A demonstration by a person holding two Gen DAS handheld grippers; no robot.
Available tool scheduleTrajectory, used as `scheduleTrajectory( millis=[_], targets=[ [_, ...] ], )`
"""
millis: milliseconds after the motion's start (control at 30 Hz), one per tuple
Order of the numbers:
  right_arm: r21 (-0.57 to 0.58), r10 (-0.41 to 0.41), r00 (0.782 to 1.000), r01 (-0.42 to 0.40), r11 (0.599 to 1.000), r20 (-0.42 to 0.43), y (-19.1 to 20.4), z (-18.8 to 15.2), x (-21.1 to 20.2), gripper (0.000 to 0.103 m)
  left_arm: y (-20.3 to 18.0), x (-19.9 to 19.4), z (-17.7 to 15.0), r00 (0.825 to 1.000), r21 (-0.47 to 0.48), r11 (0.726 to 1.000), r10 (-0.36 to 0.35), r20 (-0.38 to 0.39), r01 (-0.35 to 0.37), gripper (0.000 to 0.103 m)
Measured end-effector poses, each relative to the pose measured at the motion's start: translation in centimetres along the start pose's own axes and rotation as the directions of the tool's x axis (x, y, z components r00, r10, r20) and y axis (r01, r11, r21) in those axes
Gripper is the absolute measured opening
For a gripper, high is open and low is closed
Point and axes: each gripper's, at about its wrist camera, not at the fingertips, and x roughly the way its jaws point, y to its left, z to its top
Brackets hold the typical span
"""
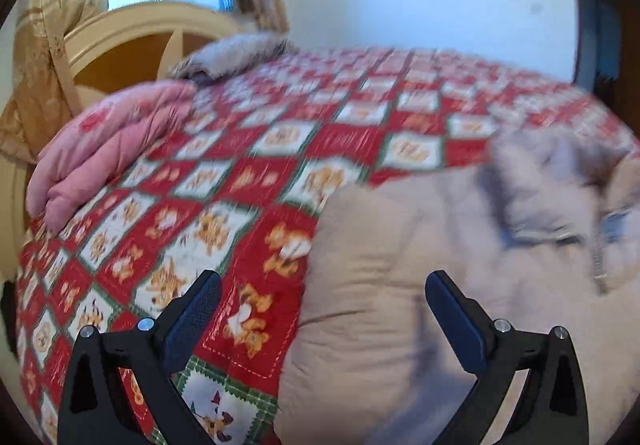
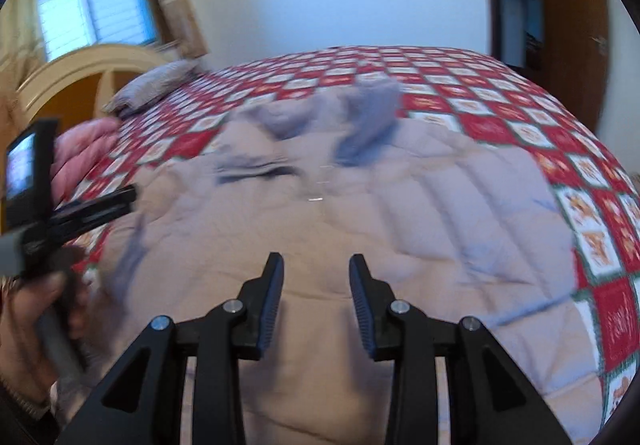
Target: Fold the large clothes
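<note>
2 open claws (image 1: 323,287) (image 2: 316,265), 1 beige coat (image 2: 340,225)

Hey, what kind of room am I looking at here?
Most likely a bedroom: a bed under a red-and-white checked quilt, an arched cream wooden headboard, and a grey pillow beside it.
</note>
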Motion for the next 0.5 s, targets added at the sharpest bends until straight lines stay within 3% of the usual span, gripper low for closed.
scheduleTrajectory(
  millis=[100,167,500],
  targets=[
    [-0.064,0.047,0.997,-0.050,0.997,-0.054,2.2,-0.6,2.2,0.037,-0.7,3.0,-0.8,0.998,0.033,0.999,0.009,-0.070,-0.007,0.102],
    [-0.054,0.052,0.992,-0.058,0.997,-0.113,2.2,-1.5,4.3,0.037,-0.5,3.3,-1.3,0.998,0.016,1.000,-0.004,-0.066,0.005,0.102],
    [-0.051,0.051,0.993,-0.057,0.997,-0.106,1.8,-3.1,5.7,0.036,-1.5,4.1,-1.9,0.998,0.025,1.000,-0.004,-0.068,0.005,0.102]
  ],
)
